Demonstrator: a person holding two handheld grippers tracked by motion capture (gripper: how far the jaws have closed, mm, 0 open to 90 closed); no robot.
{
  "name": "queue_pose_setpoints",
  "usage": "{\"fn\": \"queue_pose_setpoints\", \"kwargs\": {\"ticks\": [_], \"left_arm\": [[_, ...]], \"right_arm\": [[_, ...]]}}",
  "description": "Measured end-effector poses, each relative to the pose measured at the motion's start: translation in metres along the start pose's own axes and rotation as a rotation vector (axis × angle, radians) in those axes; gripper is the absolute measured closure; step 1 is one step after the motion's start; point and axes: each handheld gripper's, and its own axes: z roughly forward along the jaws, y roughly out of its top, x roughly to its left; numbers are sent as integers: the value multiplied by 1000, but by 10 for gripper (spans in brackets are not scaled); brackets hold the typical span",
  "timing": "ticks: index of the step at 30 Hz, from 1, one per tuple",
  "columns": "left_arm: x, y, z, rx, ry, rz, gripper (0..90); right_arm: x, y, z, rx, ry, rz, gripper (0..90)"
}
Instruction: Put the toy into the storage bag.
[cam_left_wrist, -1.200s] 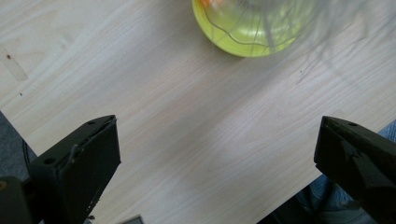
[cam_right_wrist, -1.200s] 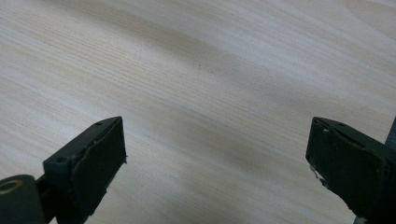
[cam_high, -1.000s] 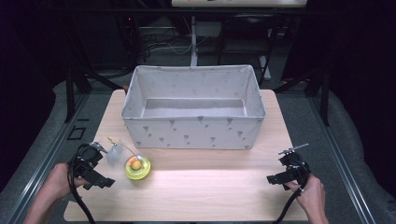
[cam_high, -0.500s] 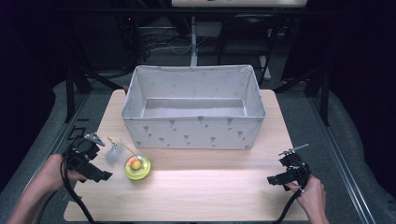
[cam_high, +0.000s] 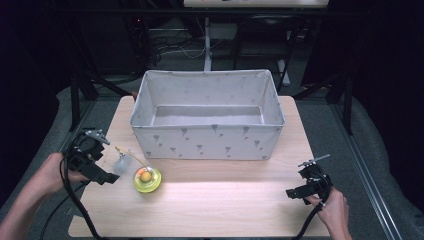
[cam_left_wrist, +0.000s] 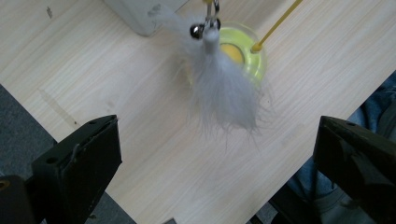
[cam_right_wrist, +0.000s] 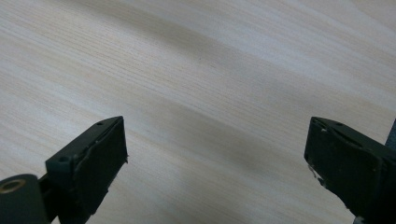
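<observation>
Wooden table (cam_high: 225, 200): left gripper (cam_high: 107, 176), jaws apart, nears the ungrasped feather toy (cam_left_wrist: 224, 93); right gripper (cam_high: 295, 192) idles, jaws apart; fabric bin (cam_high: 207, 142) unfilled.

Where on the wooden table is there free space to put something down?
The wooden table is bare in front of the grey fabric box, between the yellow-green round toy and the right gripper. It is crowded at the left, where the white feather lies by the left gripper.

A lab-like recording room — dark surround, metal frame legs (cam_high: 75, 100), floor cables (cam_high: 170, 47).
</observation>
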Motion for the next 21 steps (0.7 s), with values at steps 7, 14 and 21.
{"fn": "queue_pose_setpoints", "kwargs": {"ticks": [7,14,21], "left_arm": [[-1,14,-8,4,-3,31,22],[-4,31,-15,11,-2,76,21],[-9,49,-19,25,2,122,39]], "right_arm": [[0,-1,1,3,-7,-2,54],[0,-1,1,1,-4,0,55],[0,-1,2,0,1,3,55]]}}
